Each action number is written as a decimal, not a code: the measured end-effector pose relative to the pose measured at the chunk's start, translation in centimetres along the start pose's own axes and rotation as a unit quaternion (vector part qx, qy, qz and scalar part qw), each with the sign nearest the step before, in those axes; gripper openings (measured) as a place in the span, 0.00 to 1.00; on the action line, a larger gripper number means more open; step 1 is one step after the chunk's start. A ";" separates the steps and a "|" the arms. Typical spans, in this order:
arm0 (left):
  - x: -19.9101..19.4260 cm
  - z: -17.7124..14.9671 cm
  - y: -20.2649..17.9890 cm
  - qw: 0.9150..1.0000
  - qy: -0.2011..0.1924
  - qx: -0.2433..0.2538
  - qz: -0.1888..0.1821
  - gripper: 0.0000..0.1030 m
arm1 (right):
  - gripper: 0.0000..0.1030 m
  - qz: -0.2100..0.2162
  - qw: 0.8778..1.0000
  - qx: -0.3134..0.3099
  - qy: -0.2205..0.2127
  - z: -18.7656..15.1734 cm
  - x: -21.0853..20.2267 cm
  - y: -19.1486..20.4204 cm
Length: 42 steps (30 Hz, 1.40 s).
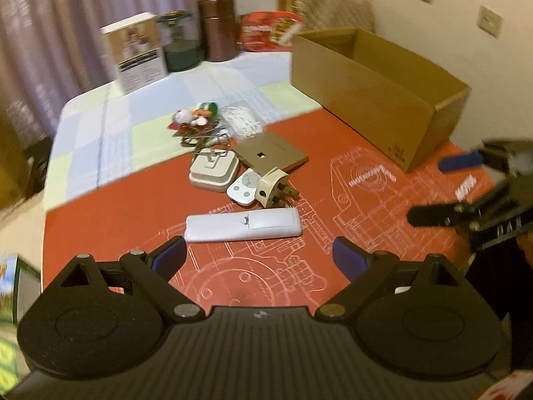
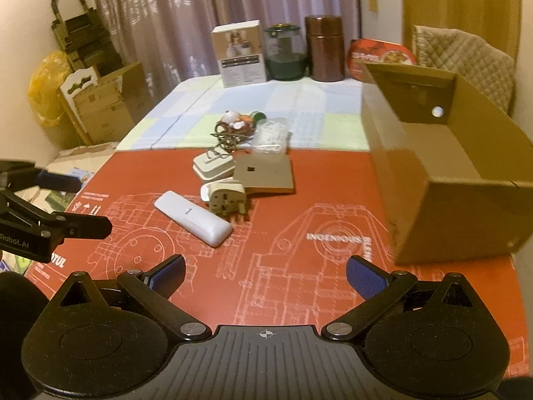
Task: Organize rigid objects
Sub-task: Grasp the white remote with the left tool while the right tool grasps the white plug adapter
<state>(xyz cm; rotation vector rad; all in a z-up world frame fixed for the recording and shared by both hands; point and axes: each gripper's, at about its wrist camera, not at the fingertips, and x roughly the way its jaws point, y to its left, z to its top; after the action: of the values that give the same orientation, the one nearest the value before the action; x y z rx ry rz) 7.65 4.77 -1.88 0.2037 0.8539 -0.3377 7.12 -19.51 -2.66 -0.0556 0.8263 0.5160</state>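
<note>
A white remote (image 1: 243,225) (image 2: 193,218) lies on the red mat (image 1: 133,206) (image 2: 299,206), nearest the grippers. Behind it lie a cream plug adapter (image 1: 274,186) (image 2: 226,200), a small white remote (image 1: 245,188), a white square switch (image 1: 215,170) (image 2: 213,166), a tan wall plate (image 1: 271,155) (image 2: 265,175), a clear packet (image 1: 241,118) (image 2: 269,136) and a tangle of keys and charms (image 1: 196,123) (image 2: 235,125). An open cardboard box (image 1: 373,90) (image 2: 443,166) stands at the right. My left gripper (image 1: 260,256) (image 2: 66,200) is open and empty, just short of the white remote. My right gripper (image 2: 265,275) (image 1: 443,190) is open and empty.
At the table's far end stand a white carton (image 1: 138,51) (image 2: 241,53), a green jar (image 1: 178,40) (image 2: 286,51), a brown canister (image 1: 218,26) (image 2: 324,48) and a red food tray (image 1: 266,31) (image 2: 379,55). A padded chair (image 2: 466,63) is behind the box. Cardboard boxes (image 2: 106,100) are stacked left of the table.
</note>
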 end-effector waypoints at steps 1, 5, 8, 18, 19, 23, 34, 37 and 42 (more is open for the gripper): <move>0.5 0.0 0.4 1.000 0.001 0.014 -0.004 0.90 | 0.98 0.003 1.000 -0.003 0.001 0.2 0.6 0.2; 2.3 -0.2 1.7 0.998 0.001 0.060 -0.012 0.89 | 0.98 0.016 1.000 -0.017 0.002 1.1 2.9 0.7; 3.8 -0.4 2.6 0.996 0.002 0.087 -0.023 0.87 | 0.98 0.025 0.999 -0.030 0.001 1.7 4.8 1.4; 8.6 -0.9 5.1 0.990 0.001 0.129 -0.063 0.84 | 0.85 0.047 0.997 -0.054 -0.002 2.9 11.1 2.3; 9.0 -1.0 5.2 0.989 0.001 0.132 -0.069 0.84 | 0.84 0.048 0.997 -0.054 -0.002 3.0 11.7 2.3; 10.2 -1.1 5.6 0.986 0.000 0.145 -0.079 0.82 | 0.80 0.056 0.997 -0.056 -0.003 3.5 13.7 2.3; 11.6 -1.4 6.1 0.982 -0.004 0.161 -0.094 0.82 | 0.65 0.063 0.996 -0.060 0.007 4.5 17.4 2.5; 12.0 -1.3 5.8 0.980 -0.002 0.176 -0.096 0.82 | 0.48 0.064 0.996 -0.060 0.011 4.6 17.8 2.3; 13.1 -0.7 5.3 0.971 0.003 0.209 -0.115 0.80 | 0.46 0.060 0.996 -0.060 0.013 4.3 16.8 1.6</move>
<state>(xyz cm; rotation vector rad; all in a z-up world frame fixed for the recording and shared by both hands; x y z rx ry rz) 17.09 7.21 -12.16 0.4997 0.8069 -0.7366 18.77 -10.02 -11.48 -0.1240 0.8262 0.6803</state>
